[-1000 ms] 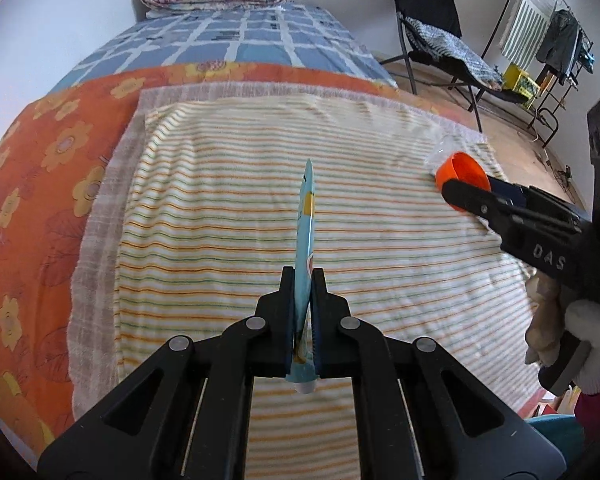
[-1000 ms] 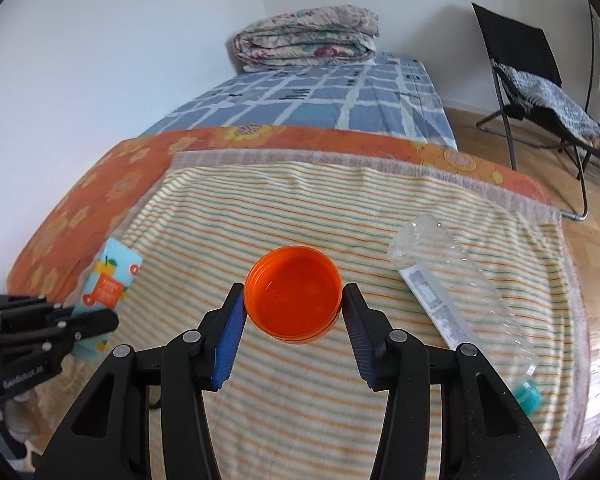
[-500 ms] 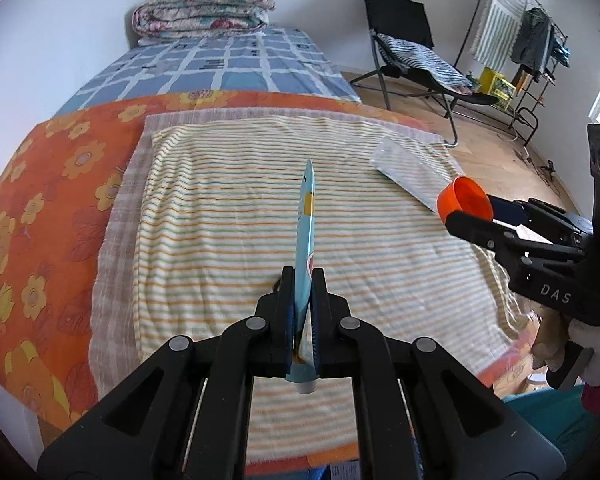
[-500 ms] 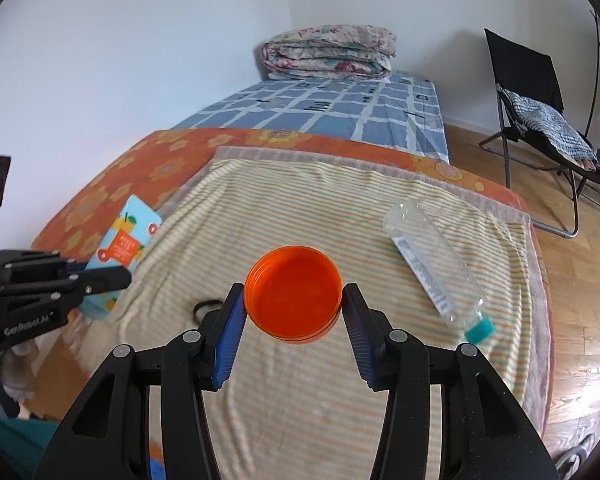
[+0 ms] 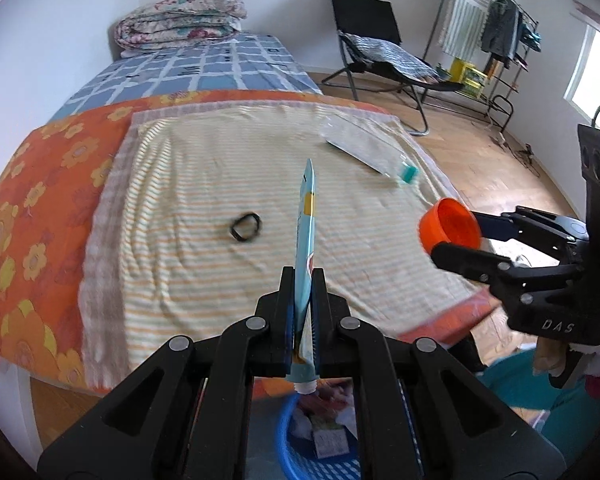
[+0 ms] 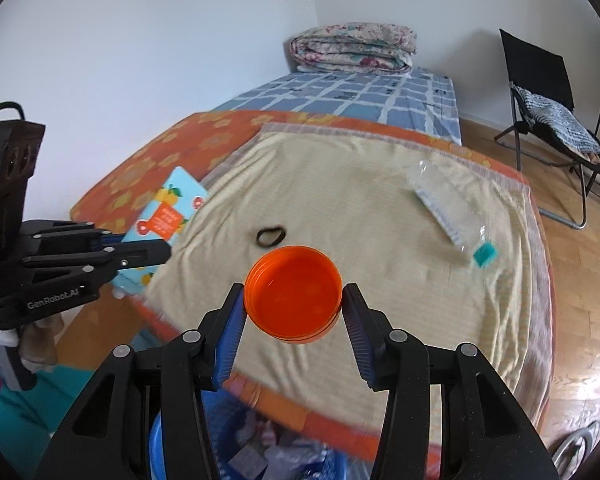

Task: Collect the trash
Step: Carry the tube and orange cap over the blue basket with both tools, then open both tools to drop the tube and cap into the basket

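Observation:
My left gripper [image 5: 302, 280] is shut on a flat light-blue drink pouch [image 5: 306, 216], held edge-on; the right wrist view shows its printed face [image 6: 168, 212]. My right gripper [image 6: 293, 300] is shut on an orange lid [image 6: 294, 294], also seen at the right of the left wrist view [image 5: 450, 228]. Both are held past the bed's near edge, above a blue basket [image 6: 156, 452] holding trash, also visible below my left gripper [image 5: 284, 436]. A clear plastic bottle [image 6: 444, 204] with a teal cap and a black hair tie [image 6: 270, 236] lie on the striped cloth [image 5: 204, 184].
The bed has an orange flowered sheet [image 5: 32, 184], a blue checked cover [image 5: 196, 68] and a folded quilt [image 5: 180, 20] at the far end. A black folding chair [image 5: 372, 44] and a clothes rack [image 5: 496, 28] stand on the wooden floor to the right.
Both grippers have drawn back from over the bed to beyond its near edge, still holding their items. The blue basket has come into view below them, and the hair tie shows on the cloth.

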Demonstrator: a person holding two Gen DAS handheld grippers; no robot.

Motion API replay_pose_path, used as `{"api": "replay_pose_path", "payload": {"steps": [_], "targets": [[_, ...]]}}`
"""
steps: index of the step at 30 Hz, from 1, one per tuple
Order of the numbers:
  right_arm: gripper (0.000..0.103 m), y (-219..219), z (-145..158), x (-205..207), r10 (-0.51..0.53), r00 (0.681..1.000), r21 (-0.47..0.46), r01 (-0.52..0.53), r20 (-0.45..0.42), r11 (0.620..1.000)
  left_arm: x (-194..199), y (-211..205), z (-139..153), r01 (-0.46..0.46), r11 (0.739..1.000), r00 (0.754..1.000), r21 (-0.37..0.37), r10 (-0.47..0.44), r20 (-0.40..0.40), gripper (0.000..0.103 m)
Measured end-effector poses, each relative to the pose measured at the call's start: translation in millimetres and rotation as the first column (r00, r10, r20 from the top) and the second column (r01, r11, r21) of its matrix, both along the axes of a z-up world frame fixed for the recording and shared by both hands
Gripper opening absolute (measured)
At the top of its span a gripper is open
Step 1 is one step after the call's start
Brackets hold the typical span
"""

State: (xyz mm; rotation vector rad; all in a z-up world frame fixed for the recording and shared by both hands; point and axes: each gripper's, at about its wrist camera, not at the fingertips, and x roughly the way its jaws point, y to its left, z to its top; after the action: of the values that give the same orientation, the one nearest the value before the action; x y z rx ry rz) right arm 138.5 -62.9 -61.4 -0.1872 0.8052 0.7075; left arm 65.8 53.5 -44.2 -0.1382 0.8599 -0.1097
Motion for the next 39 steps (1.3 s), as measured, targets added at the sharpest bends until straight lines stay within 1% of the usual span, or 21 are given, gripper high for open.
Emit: {"api": "replay_pose_path", "payload": {"steps": [3, 11, 18, 21, 30, 39], "targets": [[0.047, -4, -4, -15, 0.010, 1.000, 0.000, -0.010, -0.012, 1.000, -13, -11, -5, 0.017, 1.000, 1.000, -0.018, -0.018, -0.004, 0.005], [0.047, -20, -23, -49, 0.005, 0.998, -0.006, -0.006, -0.062, 1.000, -40, -39, -21, 0.036, 0.999, 0.999, -0.024, -0.036, -0.013, 0.005], [0.047, -37, -46, -72, -0.011, 0.993, -0.014, 0.009, -0.121, 1.000, -58, -49, -44, 0.030, 0.999, 0.998, -0.043, -0.033, -0.058, 0.005], [0.047, -43, -58, -80, -0.017, 0.989, -0.027, 0.014, -0.147, 1.000, -66, -52, -58, 0.027, 0.998, 0.995, -0.061, -0.033, -0.093, 0.005], [0.047, -52, -87, -97, -0.025, 0.978, -0.072, 0.011, -0.205, 0.997, -81, -68, -87, 0.044, 0.997, 0.985, -0.064, -0.054, -0.163, 0.005], [0.047, -49, -97, -104, -0.016, 0.973, -0.100, -0.008, -0.229, 0.995, -86, -74, -102, 0.056, 0.997, 0.976, -0.055, -0.066, -0.208, 0.005]]}}
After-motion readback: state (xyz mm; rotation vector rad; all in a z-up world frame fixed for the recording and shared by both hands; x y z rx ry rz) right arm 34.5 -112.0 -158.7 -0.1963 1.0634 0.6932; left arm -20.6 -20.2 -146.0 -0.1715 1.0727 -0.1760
